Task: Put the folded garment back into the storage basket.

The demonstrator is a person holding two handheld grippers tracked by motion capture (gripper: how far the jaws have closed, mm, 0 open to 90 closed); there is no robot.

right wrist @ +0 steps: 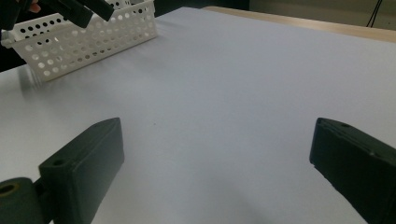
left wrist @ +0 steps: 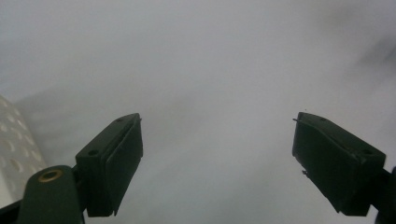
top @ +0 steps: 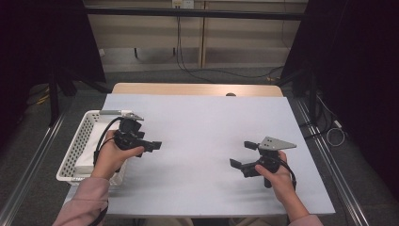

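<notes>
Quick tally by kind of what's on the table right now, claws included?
Basket: 1
White folded item in the basket: 1
Claws: 2, the left claw by the basket and the right claw over the table, both open and holding nothing
Total: 4

From my left gripper (left wrist: 217,161) the table (left wrist: 210,70) is a grey blur, and the basket (left wrist: 14,154) is cut off at the frame's left edge. From above, my left hand (top: 110,157) hides part of the basket's white contents (top: 91,146), which I cannot identify.
</notes>
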